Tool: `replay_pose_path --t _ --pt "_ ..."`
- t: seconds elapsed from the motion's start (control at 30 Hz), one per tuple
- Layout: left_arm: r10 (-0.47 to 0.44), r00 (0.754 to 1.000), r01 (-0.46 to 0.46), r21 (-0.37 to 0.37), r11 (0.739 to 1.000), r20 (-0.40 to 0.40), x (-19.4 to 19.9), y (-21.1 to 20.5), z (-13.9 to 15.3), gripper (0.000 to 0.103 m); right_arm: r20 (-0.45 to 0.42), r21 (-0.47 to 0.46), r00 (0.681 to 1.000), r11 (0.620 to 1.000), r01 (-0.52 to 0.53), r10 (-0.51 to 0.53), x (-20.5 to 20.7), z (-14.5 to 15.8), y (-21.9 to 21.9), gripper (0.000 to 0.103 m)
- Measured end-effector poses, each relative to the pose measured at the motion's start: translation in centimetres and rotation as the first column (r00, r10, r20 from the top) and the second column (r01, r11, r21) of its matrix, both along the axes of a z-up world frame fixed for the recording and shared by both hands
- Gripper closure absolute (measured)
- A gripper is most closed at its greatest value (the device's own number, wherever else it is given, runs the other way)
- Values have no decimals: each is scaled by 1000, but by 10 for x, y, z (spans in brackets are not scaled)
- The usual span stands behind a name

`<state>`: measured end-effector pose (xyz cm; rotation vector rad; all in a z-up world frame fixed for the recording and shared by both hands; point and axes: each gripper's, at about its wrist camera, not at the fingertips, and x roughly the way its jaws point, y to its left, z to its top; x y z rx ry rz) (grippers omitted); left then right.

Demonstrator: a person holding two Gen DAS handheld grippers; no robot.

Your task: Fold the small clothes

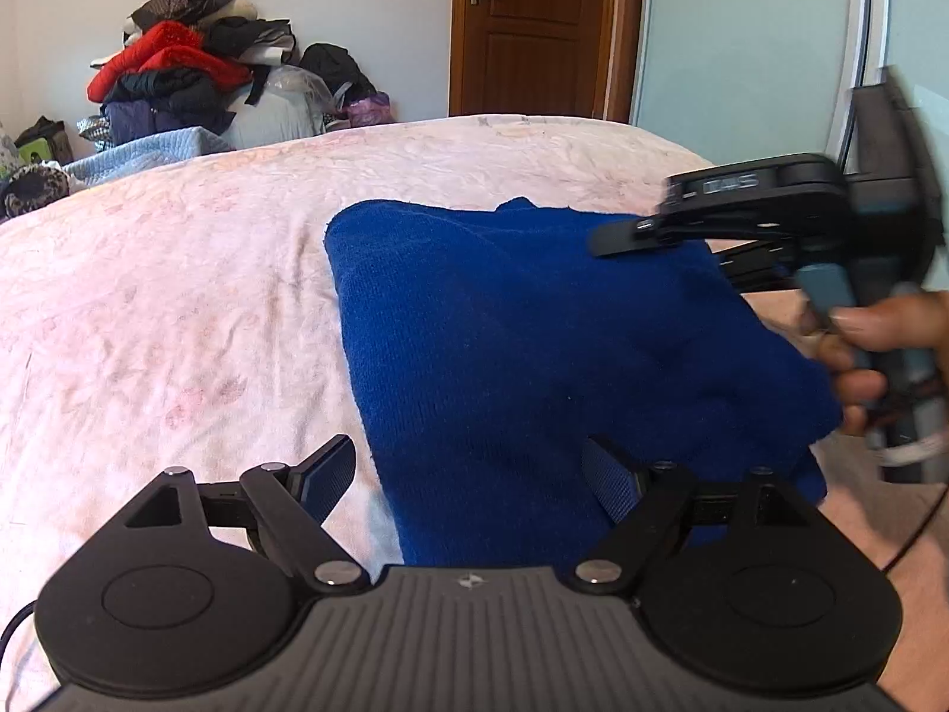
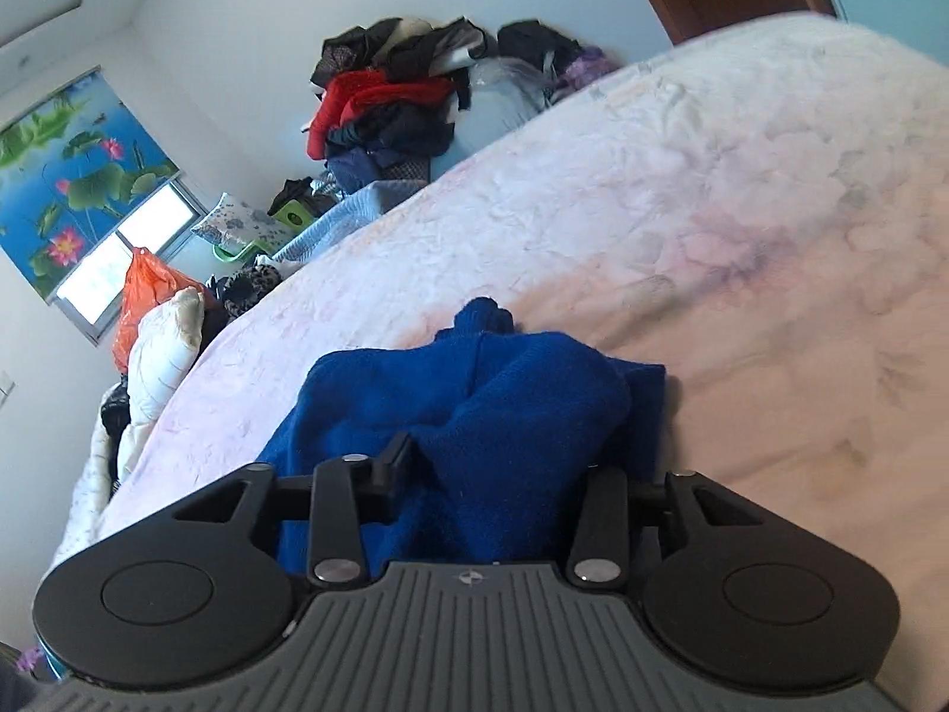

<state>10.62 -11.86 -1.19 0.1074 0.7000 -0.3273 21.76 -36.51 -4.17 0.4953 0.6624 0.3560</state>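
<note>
Blue sweater (image 1: 534, 344), roughly folded, flat on the pale pink floral bed (image 1: 178, 296), towards its near right part. Near edge cut off behind the left tool's body in the left view; in the right view bunched up close to the lens, with a knob of cloth poking out at the far end. Hard to tell sleeve from collar there.

Right tongs (image 2: 504, 457) partly closed, with a thick fold of the sweater filling the gap. Left finger tip just visible against the cloth, right finger buried under it, pads themselves not to be seen. From the left view, blurred and seen side-on above the far right corner of the sweater. Gripped at the handle by a hand (image 1: 872, 356), itself cut off at the frame edge.

Left tongs (image 1: 465, 457) spread wide, holding nothing: one finger over bare sheet just beside the sweater's left edge, the other over the blue cloth. Touching or hovering, impossible to say.

Beyond the bed, against the wall, a heap of clothes (image 1: 178, 71), red and dark. Further right a brown wooden door (image 1: 528, 29), top cut off. In the right view, a lotus-print blind (image 2: 65, 178), an orange bag (image 2: 148, 291) and a white pillow (image 2: 160, 350) at the bed's far side.
</note>
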Motion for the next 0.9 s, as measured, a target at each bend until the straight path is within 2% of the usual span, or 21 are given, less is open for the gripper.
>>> replay_pose_path --t 0.07,0.13,0.23,0.3,0.4,0.43,0.47,0.5,0.53,0.73,0.87,0.9 --pt "-4 1000 4 1 1000 -8 0 0 -1 19 22 -56 999 998 34 -32 -21 8 -2 52" --pt "-8 1000 8 1 1000 -13 -1 0 -2 19 29 -66 999 997 28 -26 -41 13 -7 51" --pt "-10 1000 10 12 1000 -14 -3 -1 -3 19 10 -63 1000 998 12 -12 -74 12 -11 40" --pt "-9 1000 9 13 1000 -13 -4 0 -4 19 3 -73 1000 997 -13 13 -92 9 -10 37" --pt "-5 1000 5 16 1000 -14 -5 -1 -4 19 -15 -116 998 991 -65 64 -109 1 2 37" --pt "-4 1000 5 18 1000 -12 -7 -2 -4 19 -24 -143 997 987 -71 68 -111 -2 6 49" --pt "-5 1000 6 19 1000 -11 -8 -2 -3 19 -40 -161 997 985 -68 62 -111 -6 9 68" --pt "-6 1000 6 20 1000 -9 -10 -2 -2 19 -52 -159 997 985 -66 58 -112 -8 10 76" --pt "-6 1000 6 22 1000 -8 -11 -2 -2 19 -52 -147 997 987 -60 53 -111 -9 10 79" --pt "-5 1000 6 27 1000 -15 -16 1 -2 19 -56 -104 997 993 -62 57 -123 -6 4 87" --pt "-11 1000 11 32 999 -6 -19 2 0 19 -80 -111 995 991 -73 64 -127 -7 0 86" --pt "-11 1000 11 32 999 -1 -19 3 1 18 -82 -107 995 992 -74 65 -128 -7 -1 83"
